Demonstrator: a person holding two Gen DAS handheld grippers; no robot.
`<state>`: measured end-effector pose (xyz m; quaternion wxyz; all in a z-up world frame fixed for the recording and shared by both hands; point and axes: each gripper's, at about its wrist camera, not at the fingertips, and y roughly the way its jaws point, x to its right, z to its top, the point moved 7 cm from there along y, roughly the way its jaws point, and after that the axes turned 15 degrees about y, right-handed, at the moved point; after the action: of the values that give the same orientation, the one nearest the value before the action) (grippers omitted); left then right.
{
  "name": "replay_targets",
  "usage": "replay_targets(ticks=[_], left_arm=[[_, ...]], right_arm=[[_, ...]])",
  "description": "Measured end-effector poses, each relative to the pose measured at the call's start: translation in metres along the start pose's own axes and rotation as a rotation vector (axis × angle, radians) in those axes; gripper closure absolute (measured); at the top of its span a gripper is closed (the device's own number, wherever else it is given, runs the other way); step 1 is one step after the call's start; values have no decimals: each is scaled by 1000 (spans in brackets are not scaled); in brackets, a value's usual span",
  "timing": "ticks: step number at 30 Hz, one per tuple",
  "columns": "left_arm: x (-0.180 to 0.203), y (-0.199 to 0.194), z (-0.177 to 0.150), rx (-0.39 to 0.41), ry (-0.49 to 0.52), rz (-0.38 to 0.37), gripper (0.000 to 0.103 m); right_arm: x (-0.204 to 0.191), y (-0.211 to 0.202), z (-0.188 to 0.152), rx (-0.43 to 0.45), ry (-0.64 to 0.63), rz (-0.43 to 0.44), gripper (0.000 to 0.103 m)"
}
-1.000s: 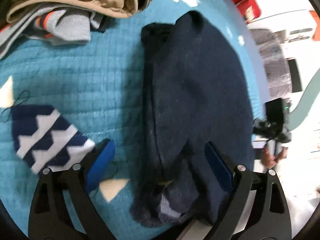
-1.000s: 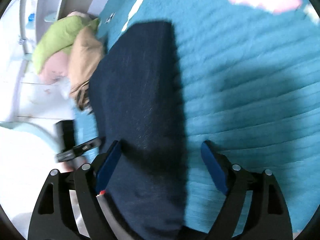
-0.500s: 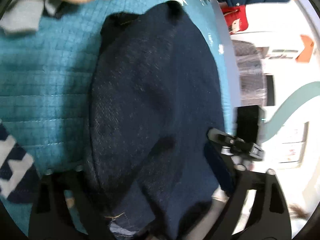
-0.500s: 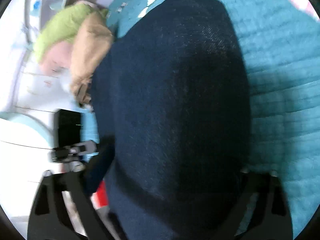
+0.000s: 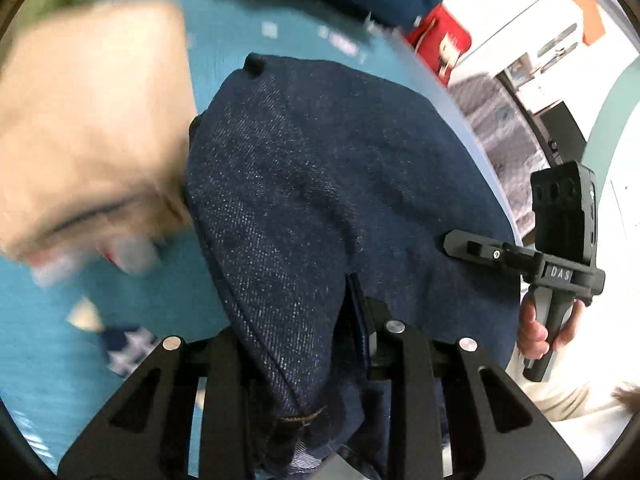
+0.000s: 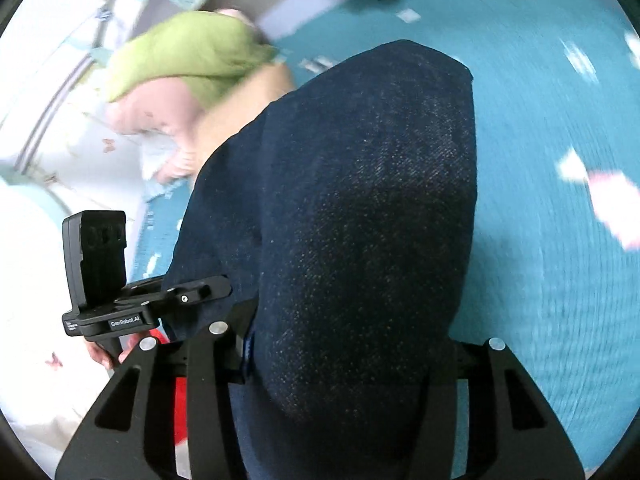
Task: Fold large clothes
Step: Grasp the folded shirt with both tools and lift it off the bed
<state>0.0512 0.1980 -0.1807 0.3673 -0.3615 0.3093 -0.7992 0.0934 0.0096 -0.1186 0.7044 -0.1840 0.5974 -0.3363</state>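
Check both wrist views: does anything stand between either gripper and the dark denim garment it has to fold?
Nothing visible does. The left gripper and the right gripper have just been closing, and each now has the dark denim garment bunched directly between its fingers, above the teal quilt.

The left gripper (image 5: 304,340) has just been closing and now clamps a thick fold of the dark jeans (image 5: 320,184), which drape forward from its jaws over the teal quilt (image 5: 48,340). To its right the right gripper (image 5: 516,256) shows side-on against the denim's far edge, a hand (image 5: 536,328) wrapped round its handle. To the left lies a blurred tan garment (image 5: 88,128), and ahead, past the jeans, a red box (image 5: 444,40) stands off the quilt.
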Motion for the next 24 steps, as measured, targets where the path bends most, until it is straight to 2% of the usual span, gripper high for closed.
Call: replay_targets(ticks=[5, 8, 12, 14, 16, 17, 18, 19, 20, 21, 22, 23, 24], left_arm=[[-20, -90, 46, 97, 28, 108, 76], [-37, -142, 73, 140, 33, 209, 76], [-82, -202, 97, 180, 4, 338, 76], [-105, -208, 108, 189, -51, 361, 75], [-147, -206, 109, 191, -101, 397, 73], [-162, -200, 108, 185, -112, 412, 70], [-189, -183, 104, 163, -110, 440, 67], [-205, -165, 100, 141, -117, 454, 58], [-236, -139, 87, 97, -178, 475, 56], [-267, -113, 67, 26, -265, 492, 56], [-291, -90, 48, -45, -351, 502, 56], [-301, -74, 33, -84, -399, 515, 56], [-315, -59, 13, -112, -443, 546, 57]], right_arm=[[-94, -11, 45, 15, -127, 88, 57], [-156, -3, 69, 20, -219, 140, 56], [-222, 34, 100, -16, -279, 220, 54], [-243, 64, 114, -41, -289, 236, 54], [-249, 101, 128, -71, -294, 226, 50], [-250, 121, 132, -94, -311, 205, 47], [-244, 142, 134, -112, -344, 158, 37], [-236, 161, 136, -118, -369, 87, 33], [-215, 195, 143, -122, -352, -40, 31], [-191, 219, 148, -123, -320, -155, 26], [-160, 235, 150, -134, -280, -295, 26], [-148, 241, 151, -139, -266, -338, 26], [-141, 235, 153, -120, -246, -292, 26]])
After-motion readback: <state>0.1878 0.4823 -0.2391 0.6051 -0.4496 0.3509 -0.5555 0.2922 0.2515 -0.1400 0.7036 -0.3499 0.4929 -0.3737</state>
